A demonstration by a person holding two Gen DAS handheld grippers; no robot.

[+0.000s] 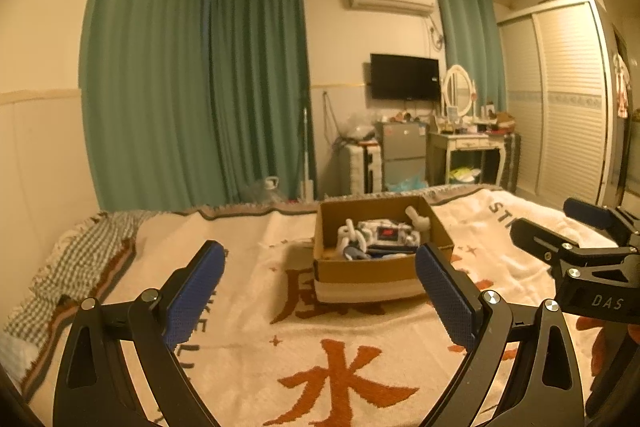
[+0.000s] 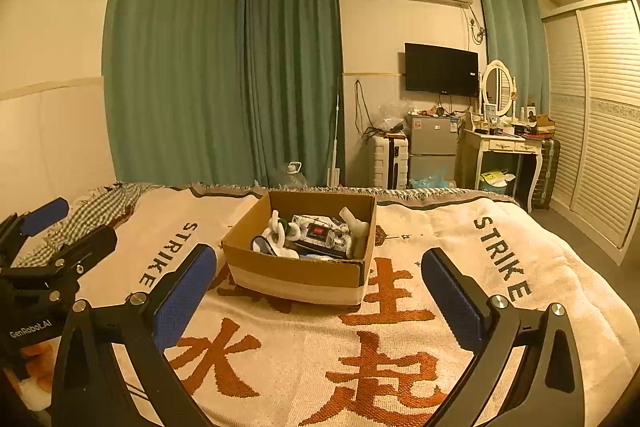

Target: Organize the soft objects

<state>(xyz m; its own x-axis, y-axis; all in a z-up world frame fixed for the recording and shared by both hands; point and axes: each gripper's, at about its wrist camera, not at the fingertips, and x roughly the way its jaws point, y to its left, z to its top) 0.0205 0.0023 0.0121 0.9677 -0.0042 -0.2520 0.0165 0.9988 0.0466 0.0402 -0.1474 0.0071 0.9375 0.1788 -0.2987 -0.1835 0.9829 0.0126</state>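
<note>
Both the left gripper [image 1: 320,291] and right gripper [image 2: 318,293] hang released and empty above the cream blanket-covered bed [image 2: 440,367]; the soft white toys [image 2: 280,231] sit in the open brown cardboard box [image 2: 296,271], where a careless grab risks snagging neighbours or tipping it.

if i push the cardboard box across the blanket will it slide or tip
The cardboard box is low and wide, so it probably won't tip. The plush blanket will likely drag and bunch rather than let it slide freely. Its load looks soft, so it is probably light.
</note>
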